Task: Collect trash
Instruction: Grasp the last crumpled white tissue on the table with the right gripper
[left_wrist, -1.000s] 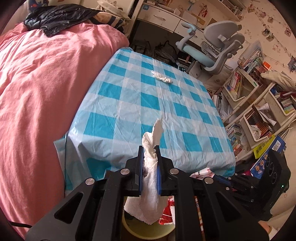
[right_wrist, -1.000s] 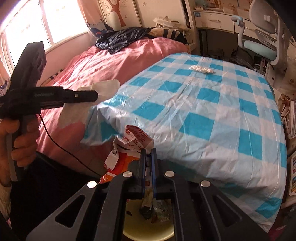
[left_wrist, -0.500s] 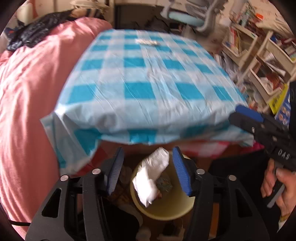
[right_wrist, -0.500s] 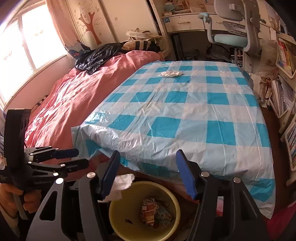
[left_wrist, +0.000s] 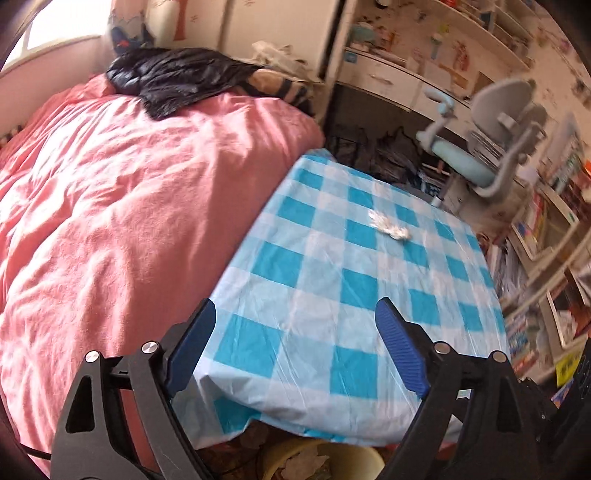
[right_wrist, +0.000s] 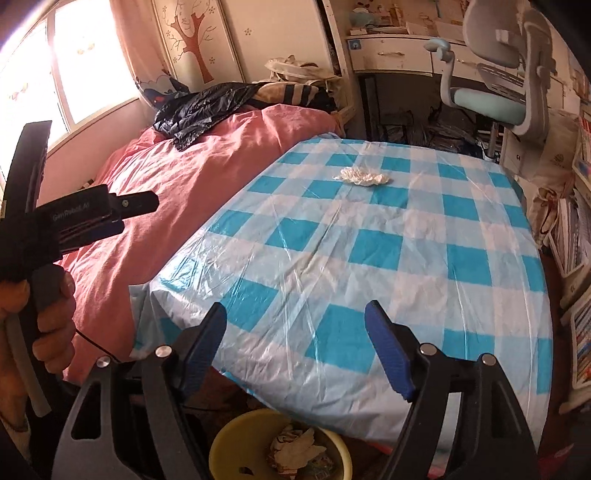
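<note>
Left gripper: I've just been opening its jaws; they stand wide with nothing between them. A second ago they pinched a white tissue, which I let go over the bin.
Right gripper: same story, jaws just opened and gaping empty. The red-and-white wrapper they held a second ago is gone from them.
Yellow bin: on the floor, tucked under the near edge of the table. A crumpled heap of white paper and printed wrapper lies inside, so I judge both drops landed.
Table: my landmark. Covered in a thin plastic cloth, blue-and-white check, glossy and creased, hanging loose over the near edge.
Remaining trash: one white crinkled wad, long and low, lying toward the far end of the table, well apart from both grippers. In the left view it shows blurred.
Meaning for the task: two pieces binned, one left on the table that I can see. Both tools are free for it.
How it should handle: light, soft, crushable, I'd guess; the slick cloth may bunch under the pads.
Bed: just beside the table's left edge, soft pink rumpled cover.
</note>
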